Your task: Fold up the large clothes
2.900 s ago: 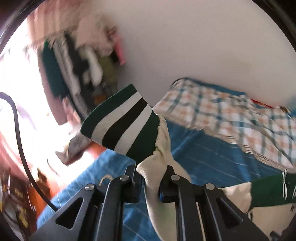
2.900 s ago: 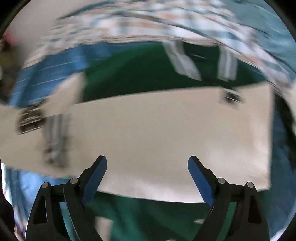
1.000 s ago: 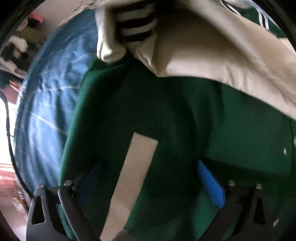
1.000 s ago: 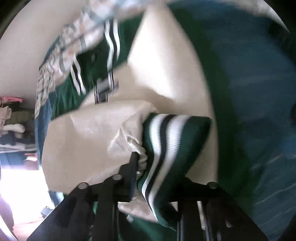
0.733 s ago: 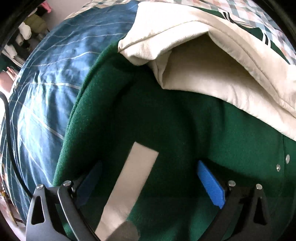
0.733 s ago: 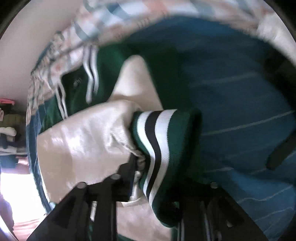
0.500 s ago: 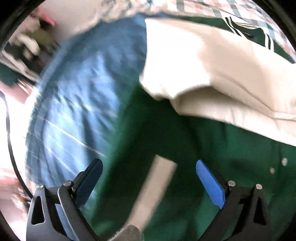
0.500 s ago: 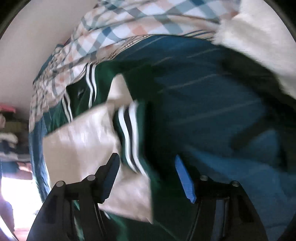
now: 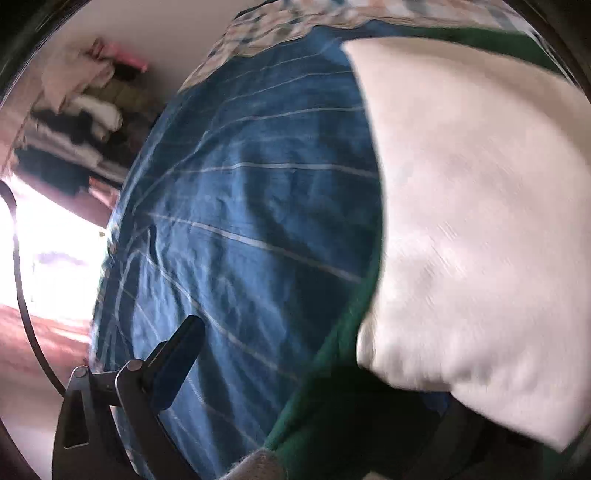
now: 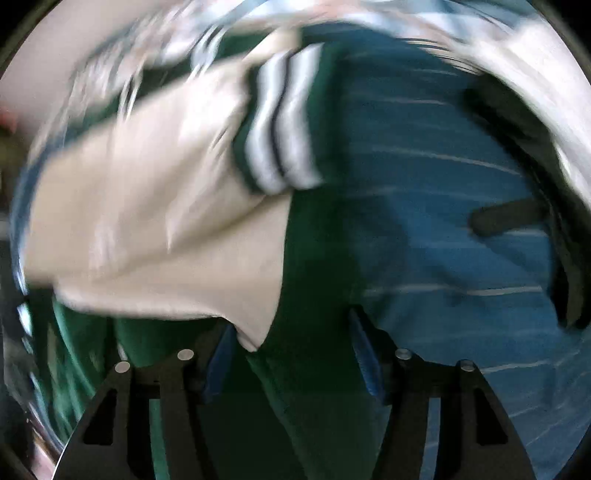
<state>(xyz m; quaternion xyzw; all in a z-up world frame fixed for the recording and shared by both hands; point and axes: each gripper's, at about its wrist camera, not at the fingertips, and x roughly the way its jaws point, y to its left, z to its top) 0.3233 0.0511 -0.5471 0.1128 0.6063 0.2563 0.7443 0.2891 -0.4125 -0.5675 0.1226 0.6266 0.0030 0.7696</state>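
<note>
A green jacket with cream sleeves lies on a blue striped bedsheet (image 9: 251,192). In the left wrist view a cream sleeve (image 9: 480,206) lies folded over the green body (image 9: 332,406) at the right. My left gripper (image 9: 314,380) is open over the jacket's left edge; its right finger is hidden by cloth. In the blurred right wrist view the other cream sleeve (image 10: 147,206) lies across the green body (image 10: 314,288), its green, white and black striped cuff (image 10: 280,129) released on top. My right gripper (image 10: 291,354) is open above the jacket's right edge.
A checked blanket (image 9: 280,18) lies at the far end of the bed. Hanging clothes (image 9: 81,122) stand by the wall to the left. A dark strap (image 10: 509,218) lies on the sheet (image 10: 443,221) to the right. The reddish floor (image 9: 44,332) shows past the bed's left edge.
My right gripper has let go of the striped cuff, opened and drawn back; the sleeve now lies on the jacket. My left gripper, still open, has swung left toward the jacket's edge.
</note>
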